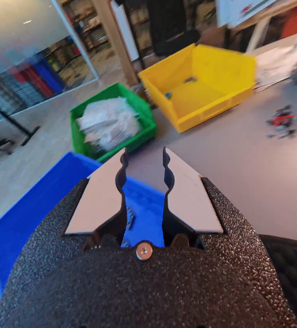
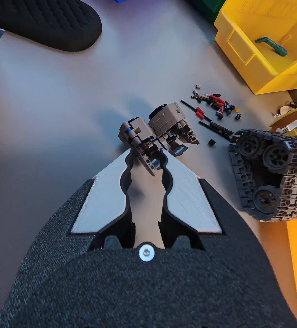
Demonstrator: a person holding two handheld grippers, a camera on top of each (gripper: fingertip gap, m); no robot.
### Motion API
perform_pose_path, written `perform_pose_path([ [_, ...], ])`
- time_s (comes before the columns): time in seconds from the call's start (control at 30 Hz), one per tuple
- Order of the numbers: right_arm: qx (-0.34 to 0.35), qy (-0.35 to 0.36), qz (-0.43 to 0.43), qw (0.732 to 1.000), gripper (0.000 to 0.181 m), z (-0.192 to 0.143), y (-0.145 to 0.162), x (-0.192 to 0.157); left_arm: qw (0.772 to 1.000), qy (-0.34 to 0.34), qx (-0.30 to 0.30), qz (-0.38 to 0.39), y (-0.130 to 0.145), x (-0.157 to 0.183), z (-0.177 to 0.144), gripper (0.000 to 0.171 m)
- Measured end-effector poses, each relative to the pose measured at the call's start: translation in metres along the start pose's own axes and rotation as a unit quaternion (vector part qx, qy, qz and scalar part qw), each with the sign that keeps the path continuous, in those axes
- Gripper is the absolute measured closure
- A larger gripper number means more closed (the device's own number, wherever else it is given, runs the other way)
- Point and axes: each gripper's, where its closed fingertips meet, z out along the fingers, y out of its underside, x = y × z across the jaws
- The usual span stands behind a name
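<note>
Our right gripper (image 2: 146,153) pinches the tan brick assembly (image 2: 154,131) by a thin rear tab, its fingers nearly closed; loose pins (image 2: 213,104) lie just beyond it. Our left gripper (image 1: 145,152) hangs parted and empty above the blue bin (image 1: 37,204). Risk, we judge: a shallow grip lets the assembly twist free.
</note>
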Motion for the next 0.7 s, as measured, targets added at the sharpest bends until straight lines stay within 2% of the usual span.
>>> perform_pose_path([
  [0.1, -0.039, 0.009, -0.026, 0.999, 0.155, 0.004, 0.013, 0.003, 0.984, 0.17, 0.056, -0.013, -0.041, 0.089, 0.006, 0.127],
  [0.17, -0.055, 0.017, -0.045, 0.997, 0.161, 0.006, 0.019, 0.003, 0.951, 0.303, 0.053, -0.02, -0.051, 0.159, 0.008, 0.121],
  [0.27, -0.051, 0.032, -0.081, 0.995, 0.166, 0.007, 0.018, 0.001, 0.888, 0.459, 0.003, -0.035, -0.042, 0.248, 0.014, 0.115],
  [0.37, -0.048, 0.063, -0.154, 0.985, 0.169, 0.007, 0.015, 0.0, 0.828, 0.552, -0.073, -0.065, -0.024, 0.313, 0.026, 0.114],
  [0.43, -0.041, 0.084, -0.198, 0.976, 0.17, 0.008, 0.011, -0.002, 0.796, 0.588, -0.113, -0.086, -0.016, 0.342, 0.036, 0.114],
  [0.6, -0.033, 0.111, -0.285, 0.951, 0.171, 0.008, 0.009, -0.009, 0.745, 0.63, -0.177, -0.127, -0.005, 0.378, 0.053, 0.114],
  [0.67, -0.022, 0.097, -0.281, 0.955, 0.171, 0.008, 0.007, -0.014, 0.724, 0.656, -0.183, -0.109, -0.006, 0.382, 0.045, 0.124],
  [0.7, -0.019, 0.095, -0.272, 0.957, 0.171, 0.008, 0.008, -0.013, 0.729, 0.656, -0.181, -0.082, -0.002, 0.383, 0.044, 0.124],
])
